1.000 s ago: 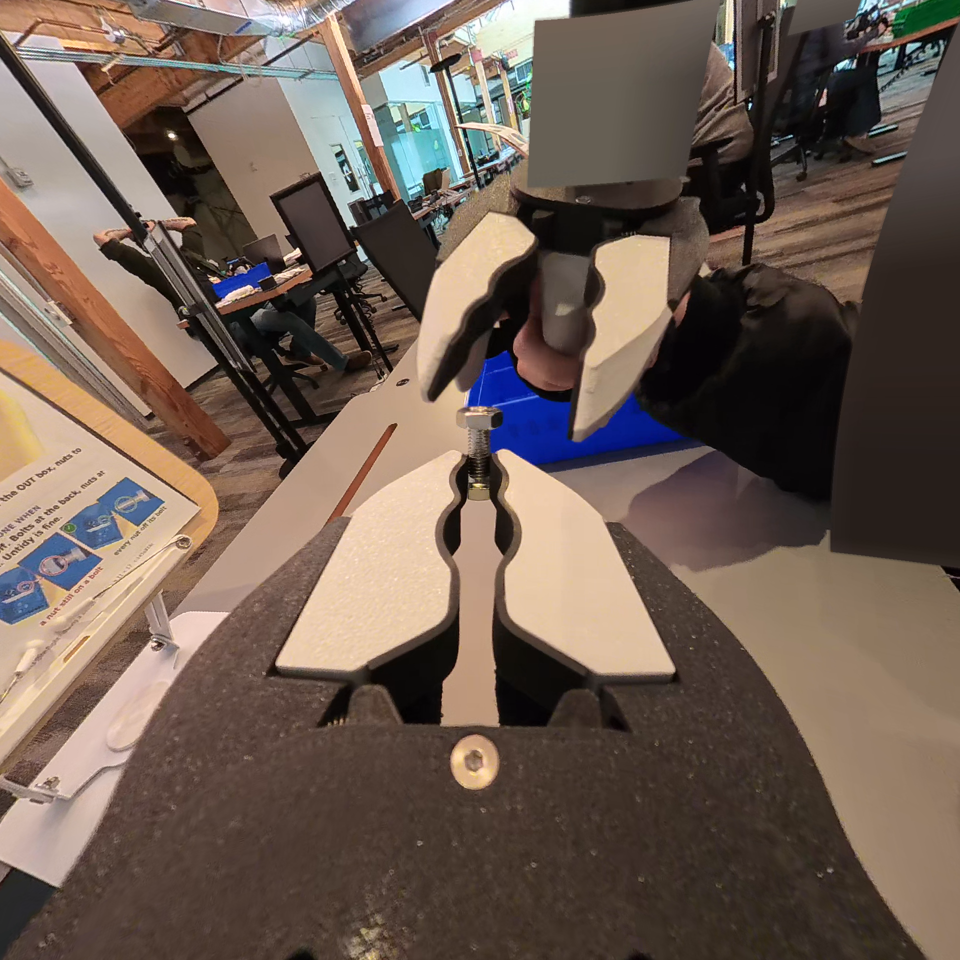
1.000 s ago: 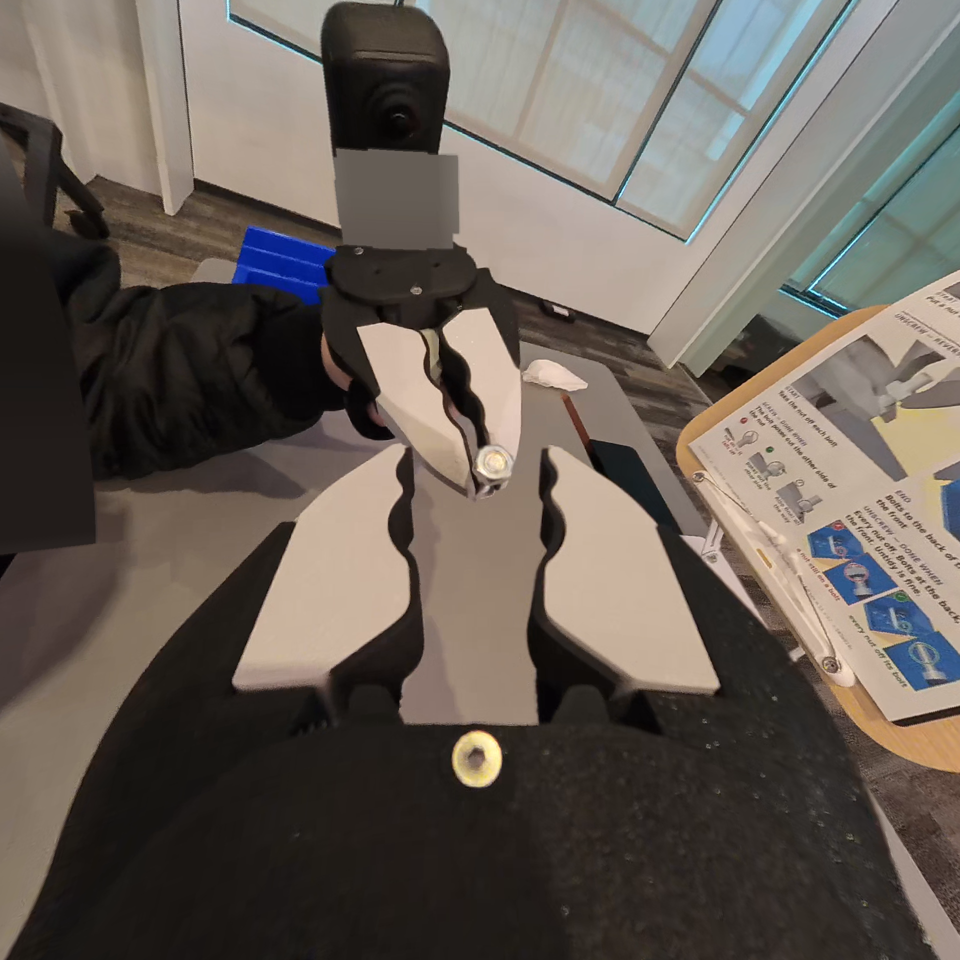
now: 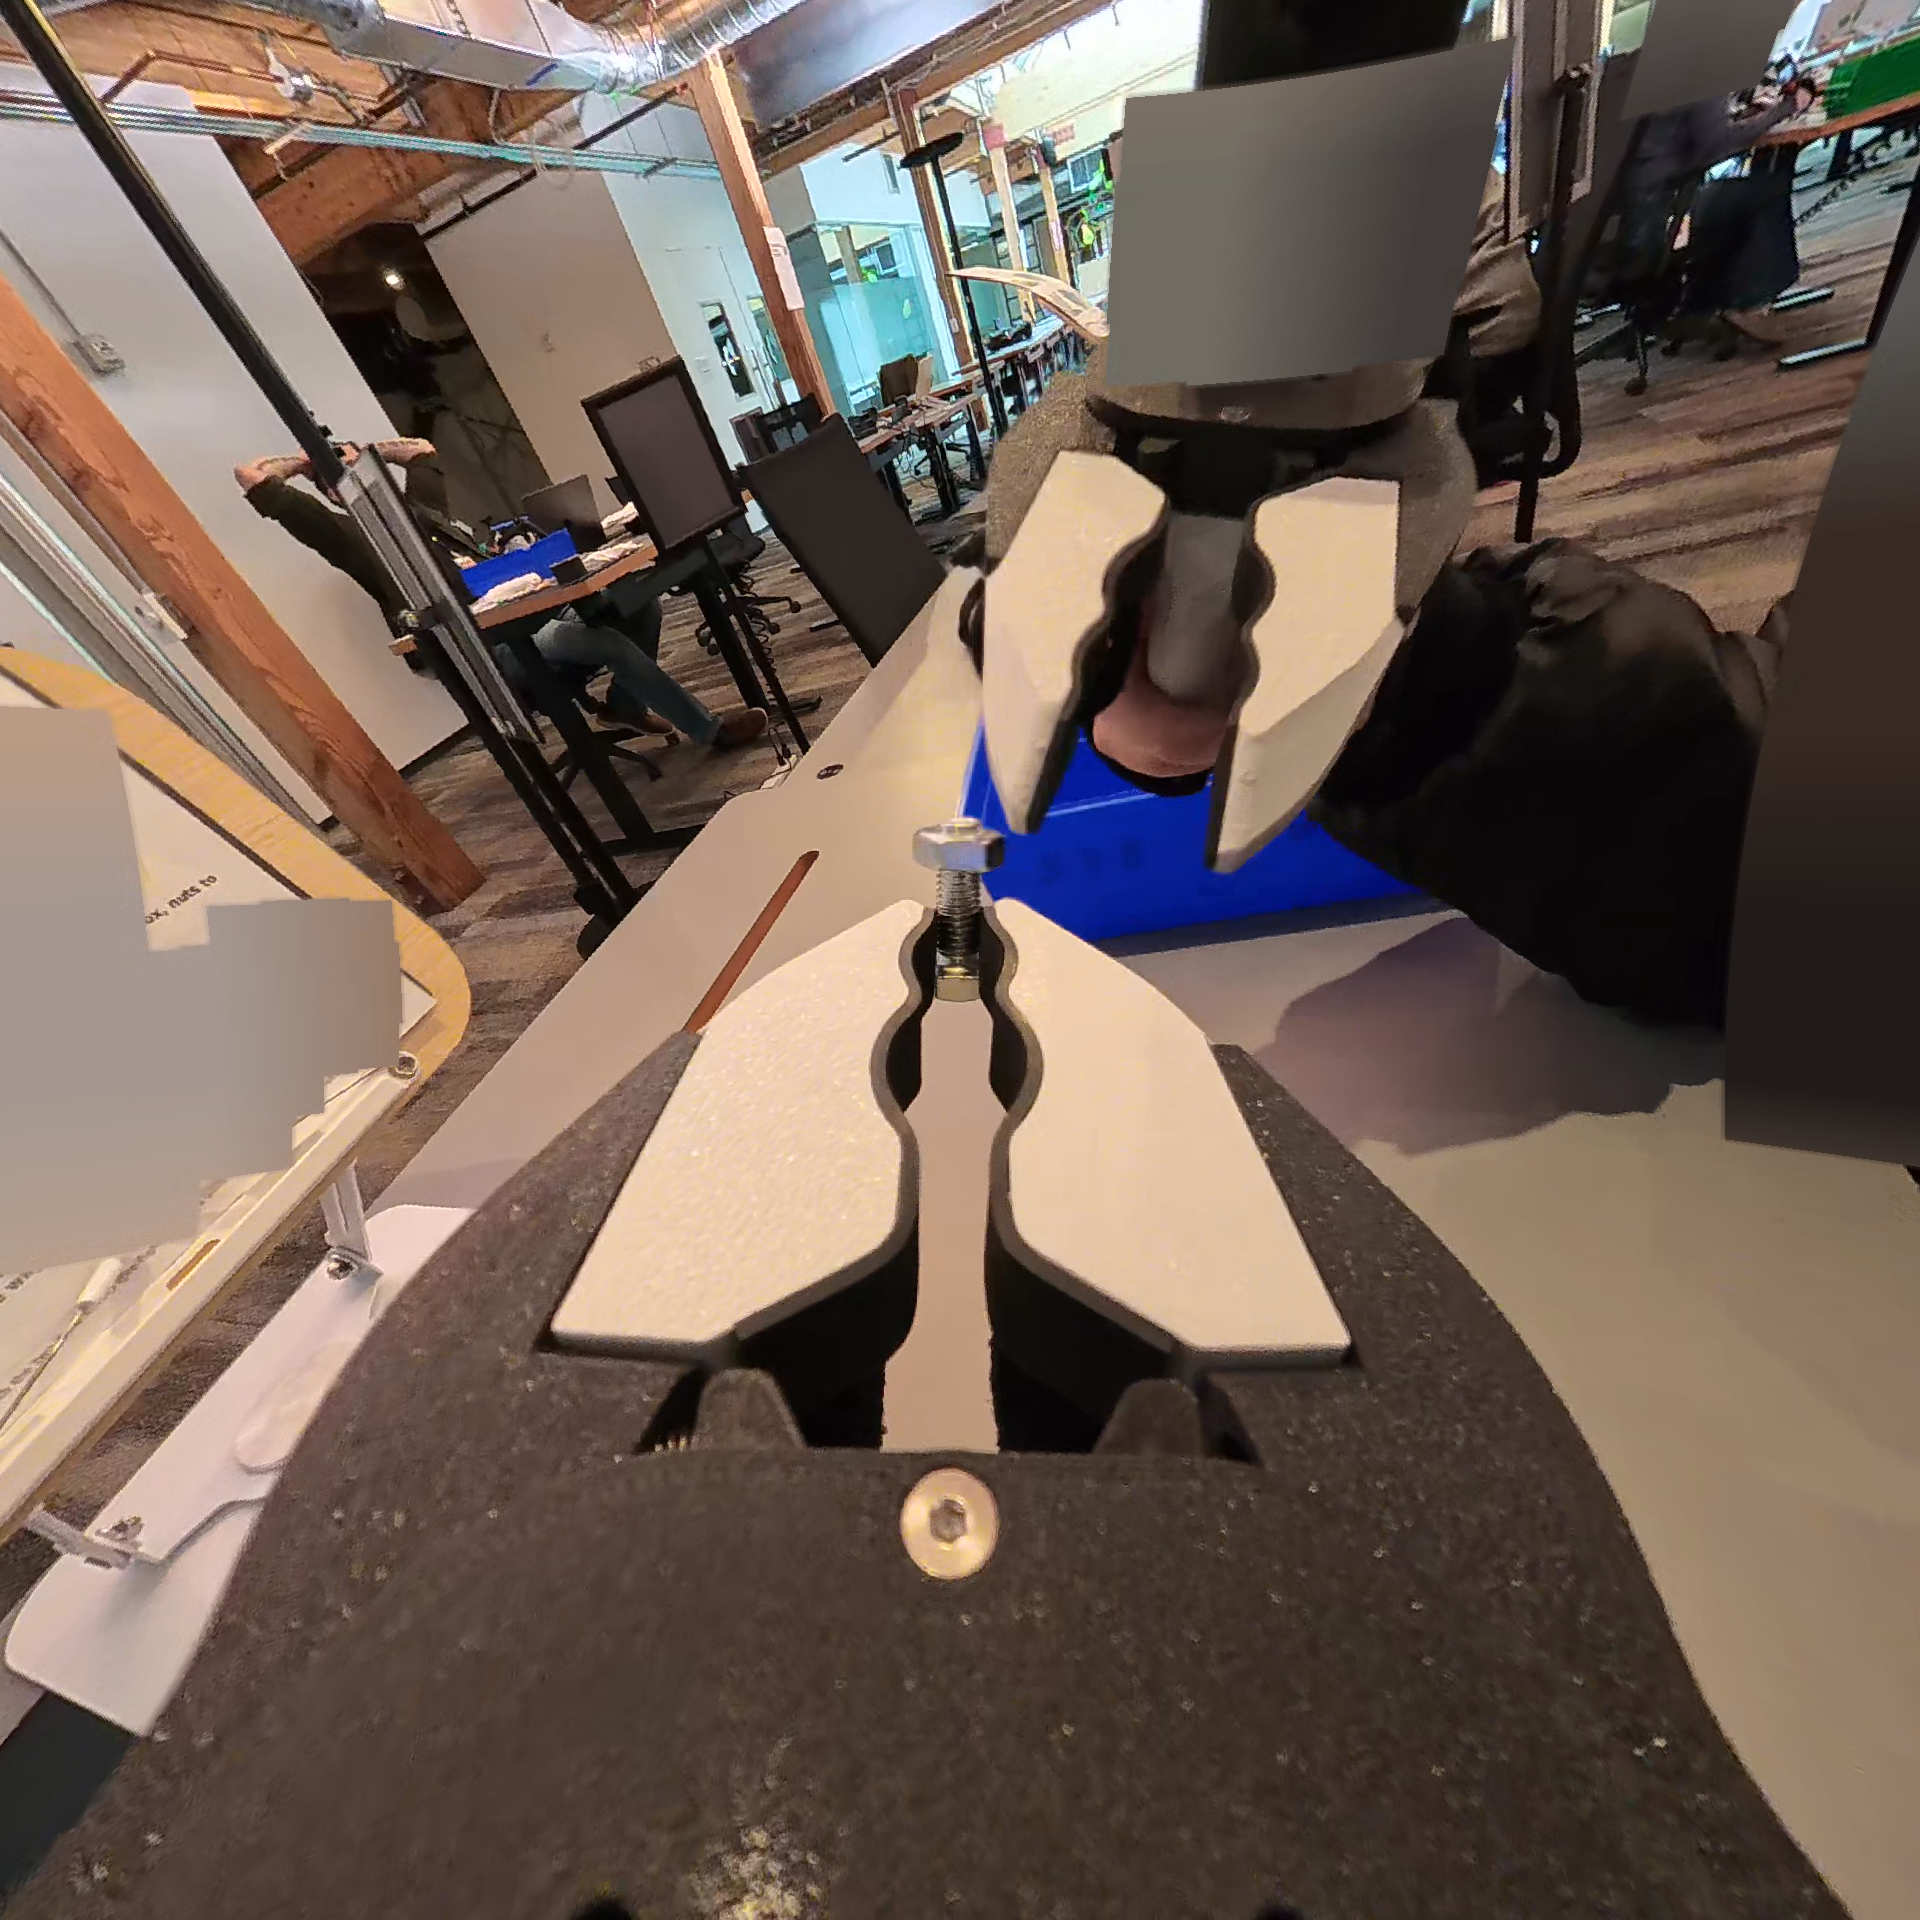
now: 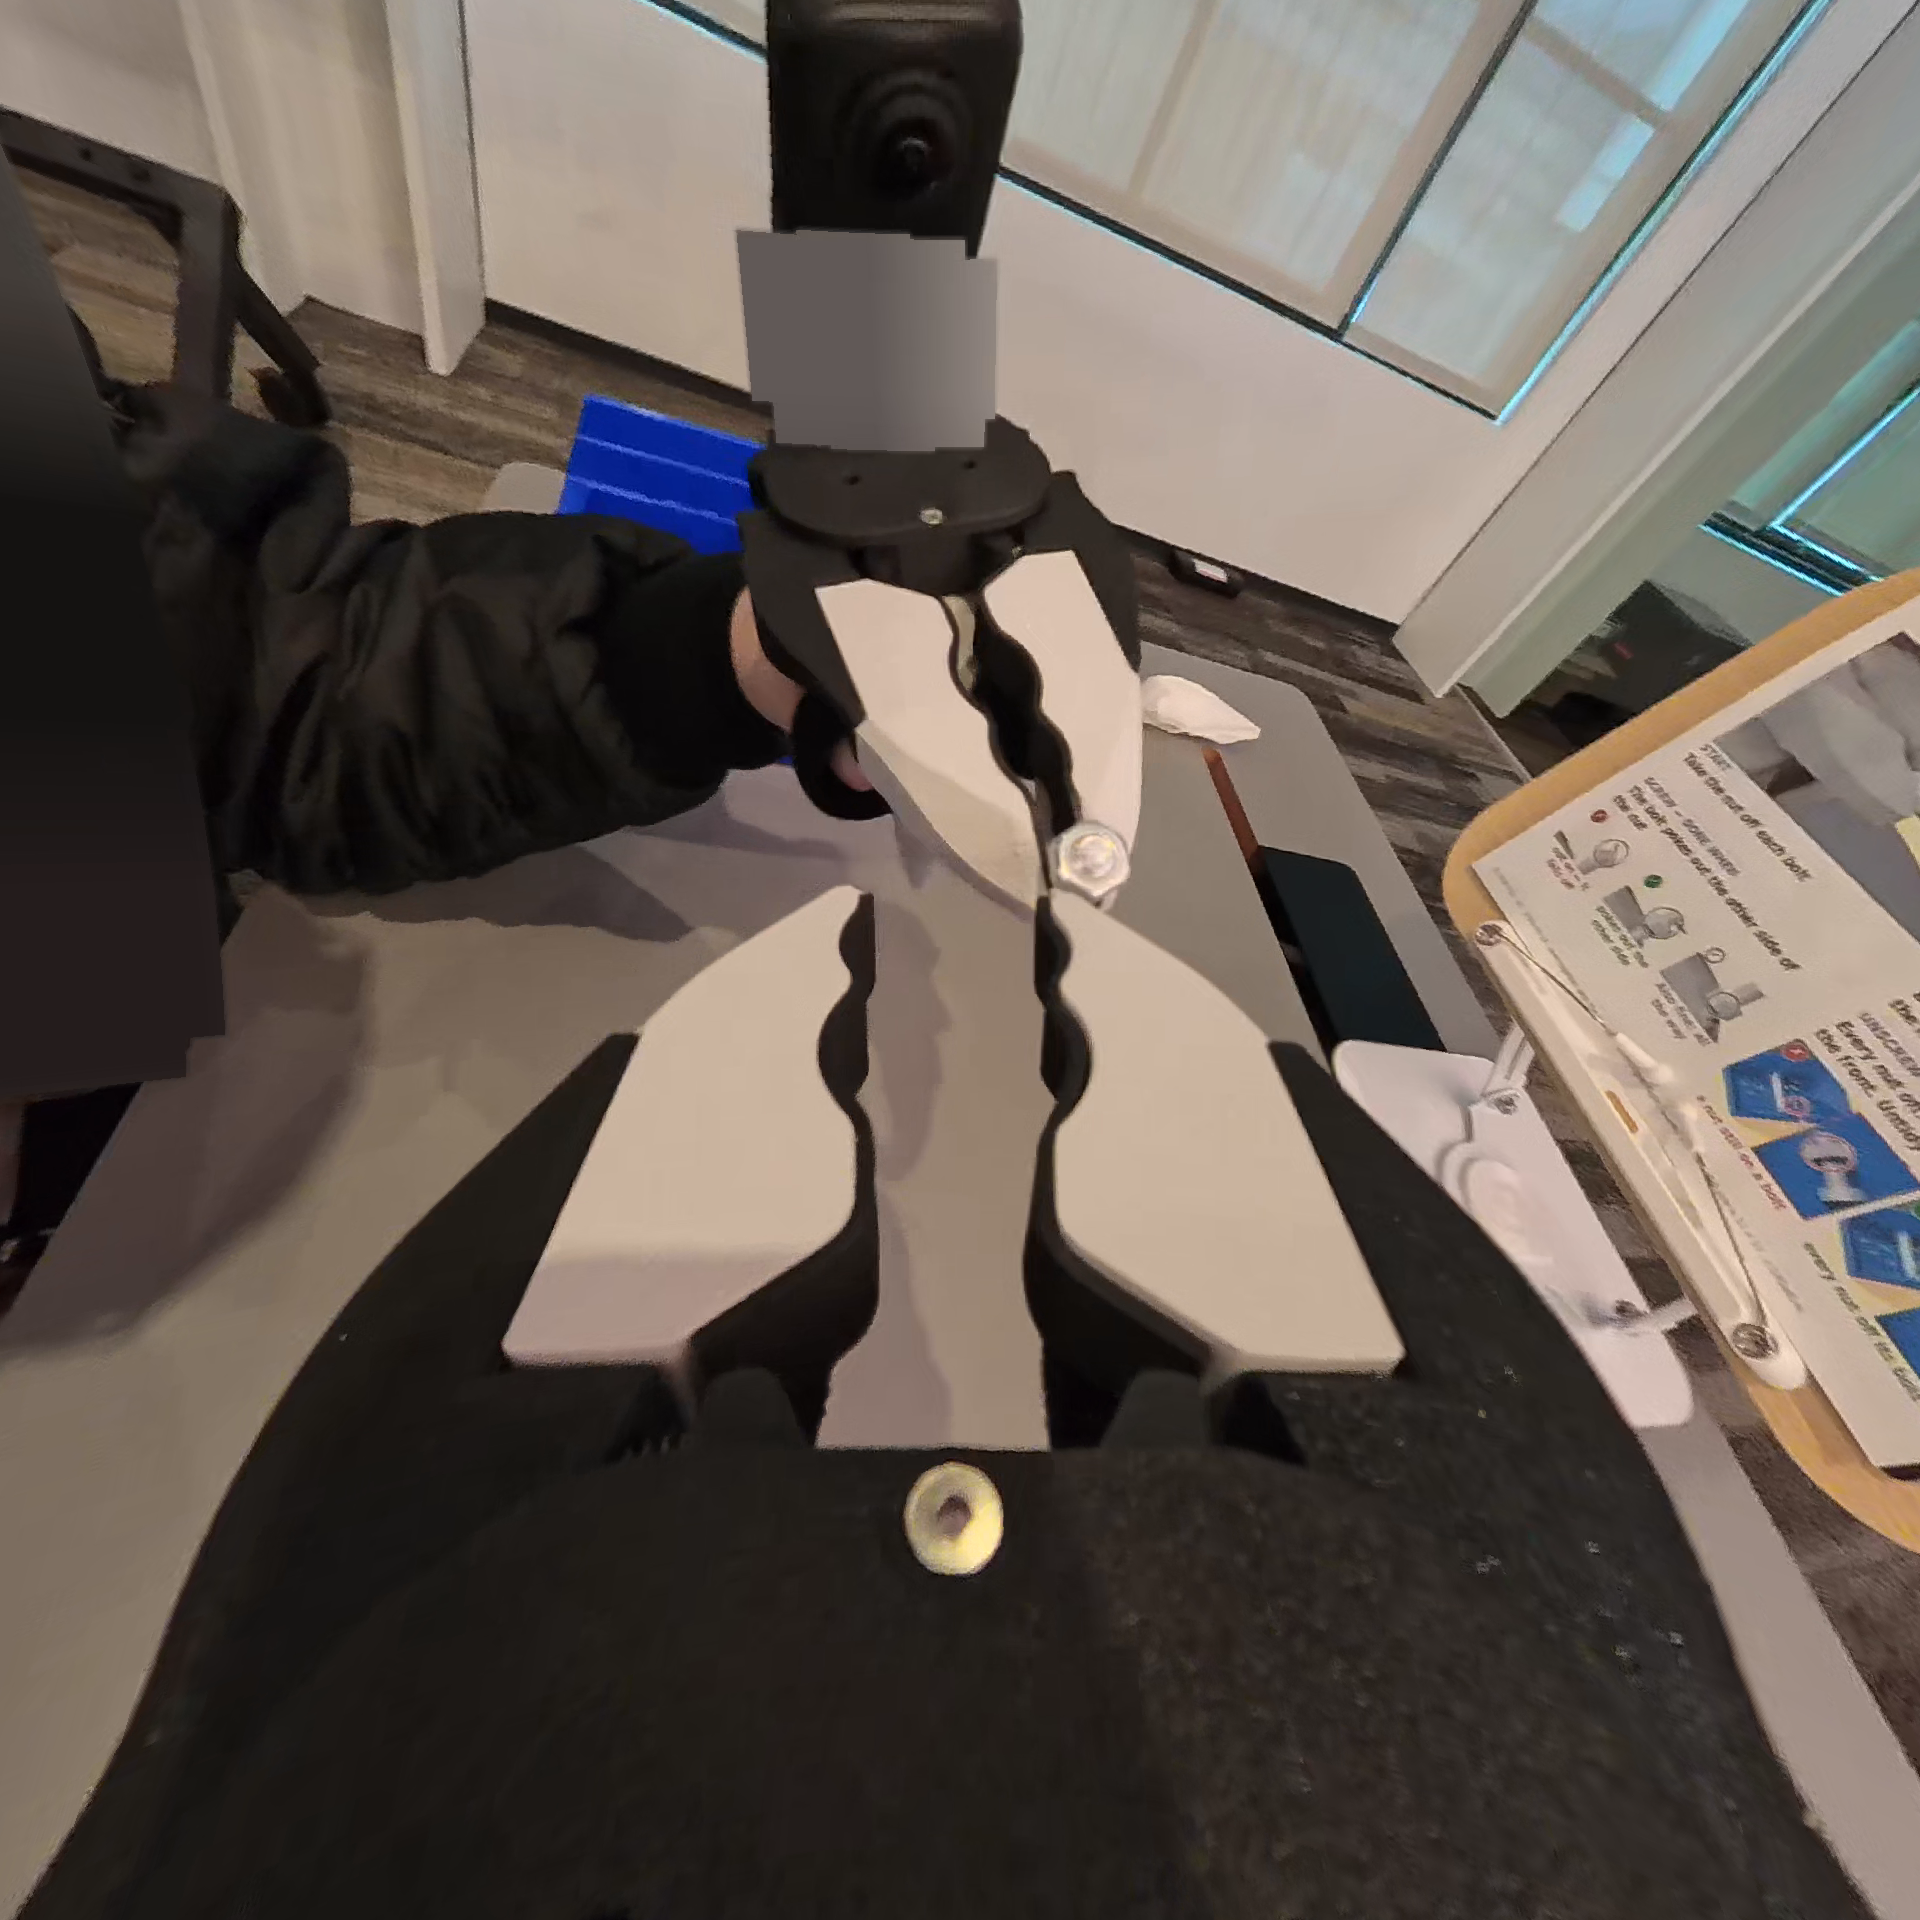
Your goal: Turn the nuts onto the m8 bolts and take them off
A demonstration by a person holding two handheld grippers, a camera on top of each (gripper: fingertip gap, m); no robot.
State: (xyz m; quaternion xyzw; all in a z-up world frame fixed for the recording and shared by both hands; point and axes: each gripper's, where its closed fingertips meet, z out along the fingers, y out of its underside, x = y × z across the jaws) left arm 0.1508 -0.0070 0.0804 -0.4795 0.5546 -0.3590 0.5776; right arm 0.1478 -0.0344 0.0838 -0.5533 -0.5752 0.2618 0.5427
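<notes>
Left gripper: clamped on the bolt, threaded end up, nut at its top.
Right gripper: apart, bare, beside the nut.
Blue bin: surface's far edge.

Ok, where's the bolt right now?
The bolt stands upright, clamped at the tip of the left tool, with a nut on its top end. The open right tool hangs just above and right of it, before the blue bin.

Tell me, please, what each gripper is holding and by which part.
Left gripper clamps the bolt by its threaded shank, beside the lower hex piece; right gripper holds nothing.
</notes>
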